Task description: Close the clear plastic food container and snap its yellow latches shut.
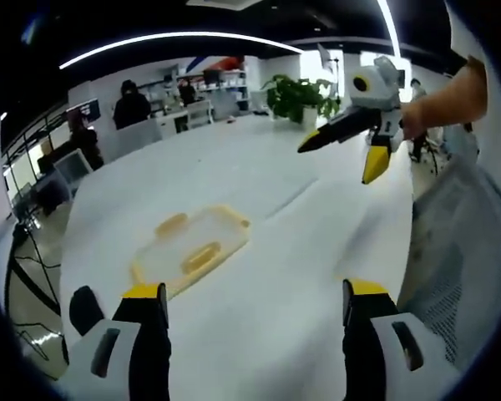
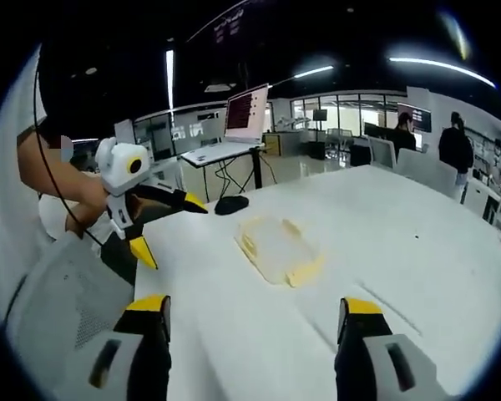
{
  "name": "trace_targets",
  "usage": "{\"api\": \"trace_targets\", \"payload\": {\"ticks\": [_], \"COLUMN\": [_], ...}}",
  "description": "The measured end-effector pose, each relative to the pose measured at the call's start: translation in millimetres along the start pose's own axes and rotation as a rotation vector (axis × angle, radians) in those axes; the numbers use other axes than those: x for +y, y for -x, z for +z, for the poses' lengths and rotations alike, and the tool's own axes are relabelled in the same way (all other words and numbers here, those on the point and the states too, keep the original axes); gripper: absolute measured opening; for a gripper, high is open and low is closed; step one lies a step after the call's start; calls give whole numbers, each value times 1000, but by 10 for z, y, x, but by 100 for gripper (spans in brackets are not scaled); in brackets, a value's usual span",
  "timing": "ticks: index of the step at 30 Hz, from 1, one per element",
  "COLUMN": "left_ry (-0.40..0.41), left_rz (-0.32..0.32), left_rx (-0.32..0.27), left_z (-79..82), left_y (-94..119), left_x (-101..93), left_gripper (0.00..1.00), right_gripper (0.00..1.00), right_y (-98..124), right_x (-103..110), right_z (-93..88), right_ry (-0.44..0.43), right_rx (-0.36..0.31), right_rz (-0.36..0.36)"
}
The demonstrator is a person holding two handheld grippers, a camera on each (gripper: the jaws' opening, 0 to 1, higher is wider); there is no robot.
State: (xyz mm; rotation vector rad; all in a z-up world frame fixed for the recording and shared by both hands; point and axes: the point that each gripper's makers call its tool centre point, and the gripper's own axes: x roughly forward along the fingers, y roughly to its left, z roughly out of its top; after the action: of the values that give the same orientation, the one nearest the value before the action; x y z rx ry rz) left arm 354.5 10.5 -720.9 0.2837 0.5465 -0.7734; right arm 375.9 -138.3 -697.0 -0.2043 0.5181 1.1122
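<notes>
I see the clear food container [image 1: 192,249] lying flat on the white worktop [image 1: 301,276], out in the open and well ahead of both tools, its yellow latches [image 1: 202,256] showing at the edges; from the right gripper view it sits a little left of centre [image 2: 277,247]. I judge it has been left mid-table so both sides can be reached. Neither tool touches it, so closing and latching have not yet begun. My left gripper [image 1: 250,305] is held low over the worktop with its jaws spread wide and nothing between them. My right gripper [image 2: 255,317] is likewise released and carries nothing; in the left gripper view it hangs raised above the worktop [image 1: 348,144], jaws parted and angled down, a hand [image 1: 438,104] behind it. Both look poised to come in from opposite sides
</notes>
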Motion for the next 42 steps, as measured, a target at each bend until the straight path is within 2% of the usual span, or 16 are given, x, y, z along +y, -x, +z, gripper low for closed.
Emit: {"api": "trace_targets", "payload": {"ticks": [20,31,42], "left_ry": [-28,-51,-89], "left_rz": [7,7,-12], "left_rx": [34,60,94], "left_z": [-79,-131,-199], "left_y": [0,-35,-85], "left_x": [305,481,583], "left_gripper": [84,83,83], "right_gripper": [81,81,81], "right_y": [-252,-465,-584], "right_x": [-102,-192,-249], "right_z": [149,228,156], "right_ry": [86,156,206], "right_rx": [42,77,133], "right_rz": [43,61,86]}}
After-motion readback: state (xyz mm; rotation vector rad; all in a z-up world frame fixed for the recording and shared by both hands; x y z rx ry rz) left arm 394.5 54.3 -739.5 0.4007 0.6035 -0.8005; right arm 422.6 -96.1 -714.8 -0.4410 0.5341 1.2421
